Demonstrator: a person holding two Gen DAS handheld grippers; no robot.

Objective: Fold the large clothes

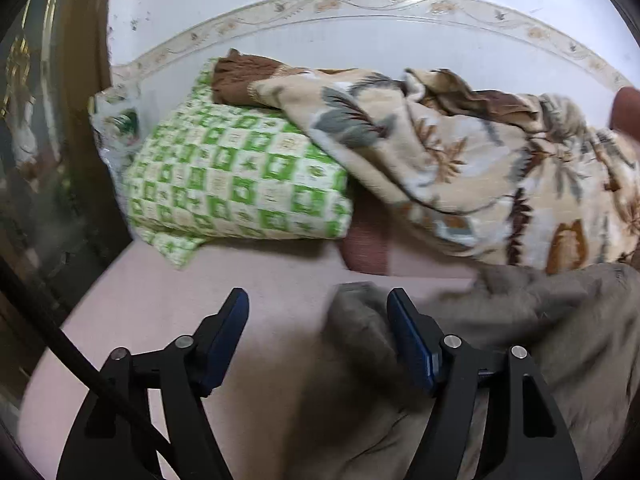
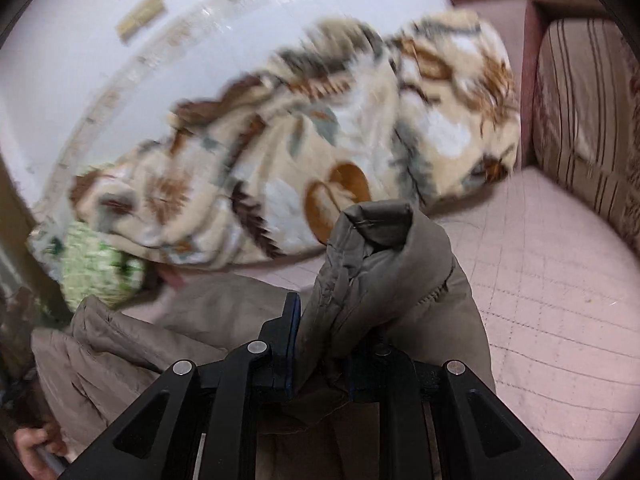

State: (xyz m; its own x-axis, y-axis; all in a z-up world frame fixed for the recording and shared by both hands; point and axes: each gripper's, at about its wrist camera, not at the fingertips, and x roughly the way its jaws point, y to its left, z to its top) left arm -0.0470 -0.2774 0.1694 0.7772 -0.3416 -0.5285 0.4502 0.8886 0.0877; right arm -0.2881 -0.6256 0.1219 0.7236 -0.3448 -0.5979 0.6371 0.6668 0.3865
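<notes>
While the right tongs [image 2: 320, 344] clamp a bunched fold of the taupe padded jacket [image 2: 384, 264] lifted above the pink bed [image 2: 552, 280], the left tongs [image 1: 318, 308] stand wide open and hold nothing, jacket hem just beside one pad. Best bet: carry the held fold across flat, keep it taut, avoid dragging the floral blanket [image 1: 460, 152]. Count: one jacket, one blanket, one green-check pillow [image 1: 232, 176], two tongs.
</notes>
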